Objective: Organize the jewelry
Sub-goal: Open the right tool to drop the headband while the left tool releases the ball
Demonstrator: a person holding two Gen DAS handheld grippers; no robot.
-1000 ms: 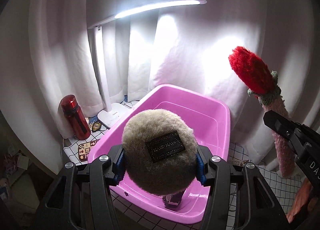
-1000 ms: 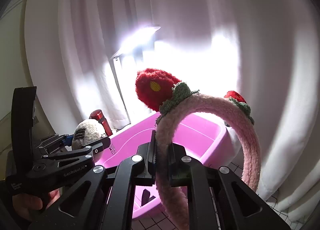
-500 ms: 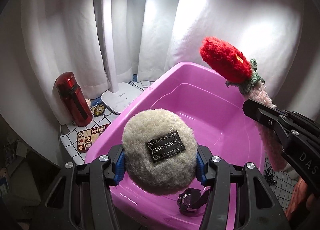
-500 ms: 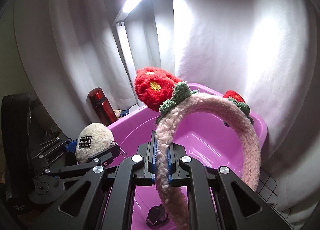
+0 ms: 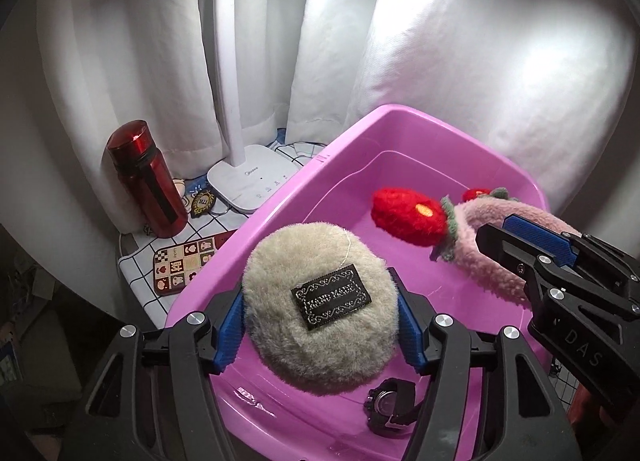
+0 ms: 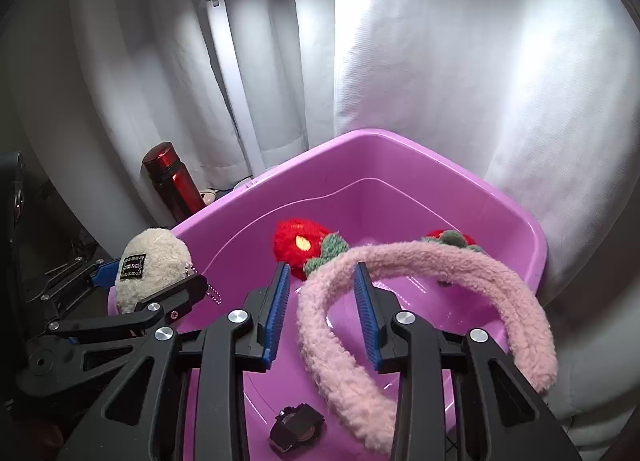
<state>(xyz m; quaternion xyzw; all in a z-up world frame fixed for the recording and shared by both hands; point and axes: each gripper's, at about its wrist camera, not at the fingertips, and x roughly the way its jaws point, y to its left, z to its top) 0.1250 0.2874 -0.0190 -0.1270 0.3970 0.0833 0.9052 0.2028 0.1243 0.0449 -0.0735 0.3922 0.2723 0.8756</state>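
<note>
Pink fuzzy headband (image 6: 424,301) is slipping from my opening right gripper (image 6: 322,315) at frame centre; my left gripper (image 5: 320,321), widening, seemingly still cradles the pompom (image 5: 320,301); I'm keeping both over the purple tub (image 6: 400,149).

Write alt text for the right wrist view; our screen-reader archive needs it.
The right gripper, its fingers opening, lets go of a fuzzy pink headband with red knitted flowers over a purple tub. A black watch lies in the tub; at left, the left gripper carries a beige pompom.
</note>
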